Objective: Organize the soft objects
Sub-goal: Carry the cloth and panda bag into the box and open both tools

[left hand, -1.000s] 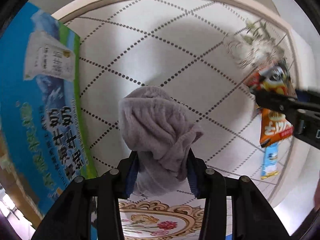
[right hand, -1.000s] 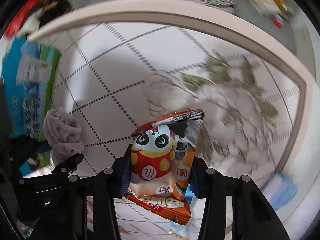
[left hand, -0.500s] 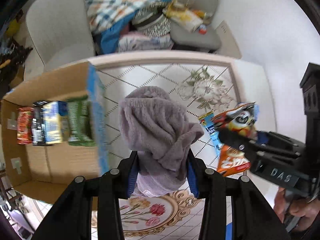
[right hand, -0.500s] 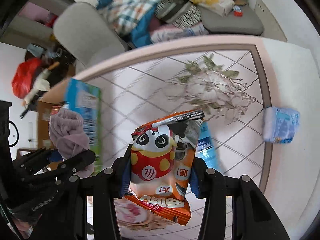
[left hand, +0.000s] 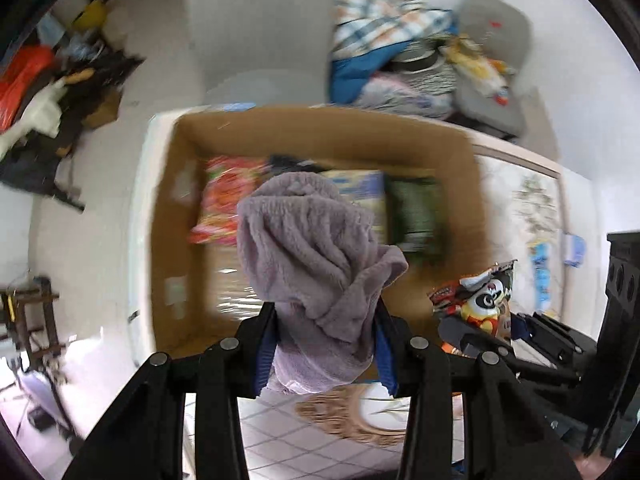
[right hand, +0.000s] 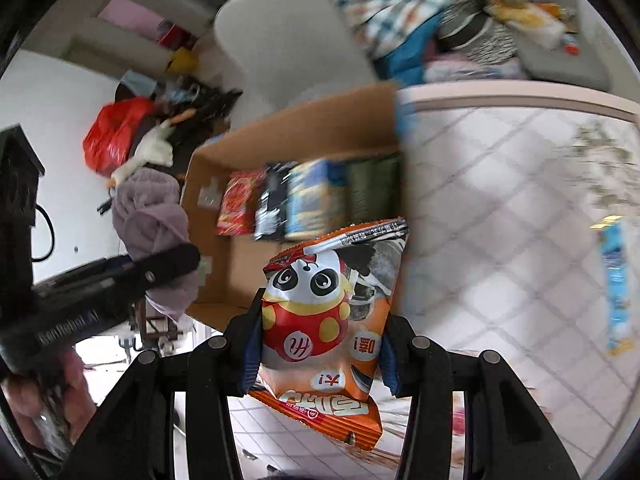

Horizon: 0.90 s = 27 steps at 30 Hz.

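Note:
My left gripper (left hand: pixel 325 354) is shut on a bunched grey-purple towel (left hand: pixel 316 264) and holds it in the air above the open cardboard box (left hand: pixel 320 128). My right gripper (right hand: pixel 320 350) is shut on an orange panda snack bag (right hand: pixel 326 312), raised beside the box's (right hand: pixel 304 120) right wall. The towel (right hand: pixel 150 216) and left gripper show at the left of the right wrist view. The snack bag (left hand: pixel 480 300) shows at the right of the left wrist view. Several snack packs (right hand: pixel 296 200) stand in a row inside the box.
The box sits at the left end of a white patterned table (right hand: pixel 500 200). A blue packet (right hand: pixel 616 280) lies on the table at right. Behind are a grey chair (left hand: pixel 260 32) and a pile of clothes (left hand: pixel 400 40). Clutter lies on the floor at left (right hand: pixel 120 136).
Both grippers have swung left, away from the table top, and now hang over and beside the cardboard box. Each keeps its hold on its object.

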Tool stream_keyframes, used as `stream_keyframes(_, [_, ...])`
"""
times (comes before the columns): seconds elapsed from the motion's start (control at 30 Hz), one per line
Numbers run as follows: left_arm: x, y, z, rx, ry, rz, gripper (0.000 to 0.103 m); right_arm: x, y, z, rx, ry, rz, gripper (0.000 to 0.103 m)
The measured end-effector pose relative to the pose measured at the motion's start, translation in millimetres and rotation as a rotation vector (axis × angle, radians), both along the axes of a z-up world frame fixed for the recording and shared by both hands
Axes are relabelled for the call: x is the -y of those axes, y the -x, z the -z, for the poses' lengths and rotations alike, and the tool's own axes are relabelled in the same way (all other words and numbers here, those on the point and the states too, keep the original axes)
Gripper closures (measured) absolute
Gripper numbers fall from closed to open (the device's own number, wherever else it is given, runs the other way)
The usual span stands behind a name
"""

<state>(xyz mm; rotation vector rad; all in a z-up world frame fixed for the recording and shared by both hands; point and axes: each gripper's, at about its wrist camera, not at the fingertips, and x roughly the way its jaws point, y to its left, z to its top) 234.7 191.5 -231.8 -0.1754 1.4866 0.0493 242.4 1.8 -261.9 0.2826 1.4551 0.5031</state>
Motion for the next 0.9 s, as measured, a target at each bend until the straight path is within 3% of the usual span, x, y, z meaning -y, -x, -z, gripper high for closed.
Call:
stream_keyframes(0.23, [-66, -2, 61, -0.118, 0.011, -0.054, 0.064, -92, -4, 51, -0.022, 0.010, -0.060, 0.053])
stream_keyframes(0.5, [-87, -5, 92, -0.189, 0.065, -0.071, 0.063, -141, -10, 86, -0.006, 0.047, -0.142, 0.051])
stream_keyframes(0.57, [-88, -3, 93, -0.195, 0.091, -0.079, 0.062, -143, -11, 89, -0.009, 0.047, -0.160, 0.034])
stream_keyframes(0.6, [-89, -3, 92, -0.195, 0.096, -0.082, 0.060, -146, -11, 89, -0.010, 0.040, -0.167, 0.018])
stream_keyframes(0.7, [-88, 0, 84, -0.177, 0.096, -0.077, 0.045, -150, -10, 87, -0.011, 0.060, -0.186, 0.014])
stream_keyframes(0.77, [-86, 1, 76, -0.154, 0.080, -0.066, 0.026, -148, -10, 84, -0.005, 0.077, -0.191, 0.014])
stream_keyframes(0.9, [-87, 6, 62, -0.114, 0.068, -0.060, 0.011, -139, -7, 73, 0.012, 0.144, -0.190, 0.014])
